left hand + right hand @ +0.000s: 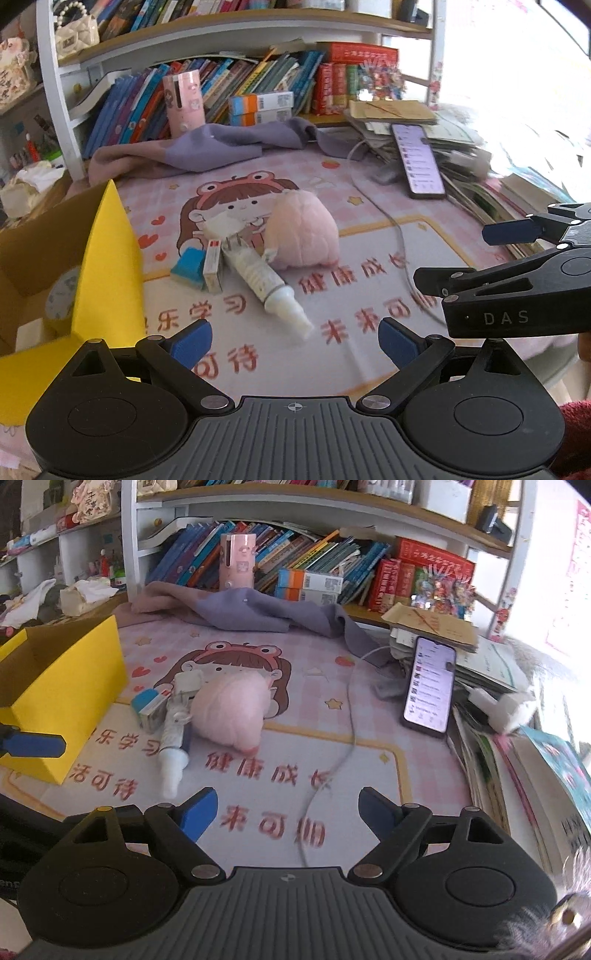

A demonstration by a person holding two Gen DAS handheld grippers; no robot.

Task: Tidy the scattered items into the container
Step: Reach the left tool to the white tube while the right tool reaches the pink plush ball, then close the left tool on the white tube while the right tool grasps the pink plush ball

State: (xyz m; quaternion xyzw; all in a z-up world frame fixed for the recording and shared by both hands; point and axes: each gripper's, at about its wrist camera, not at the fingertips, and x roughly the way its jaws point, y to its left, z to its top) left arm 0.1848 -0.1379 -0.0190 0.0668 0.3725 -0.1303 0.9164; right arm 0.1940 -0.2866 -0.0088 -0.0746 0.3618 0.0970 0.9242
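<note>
A pink plush toy [303, 229] [232, 709] lies mid-mat. A white pump bottle [266, 284] [173, 753] and small boxes [201, 269] [151, 705] lie against its left side. The yellow-flapped cardboard box [107, 258] [74, 679] stands open at the left and has something round inside. My left gripper [295, 341] is open above the mat, just short of the bottle's tip, with nothing between its fingers. My right gripper [288, 812] [461, 254] is open too, to the right of the pile, over a white cable [347, 720]. One left fingertip [33, 744] shows beside the yellow box.
A lit phone [430, 683] [421, 162] leans on a stack of books and papers [517, 760] along the right edge. A purple cloth [221, 144] lies at the back, below the bookshelf [236, 88]. The printed mat [369, 760] covers the table.
</note>
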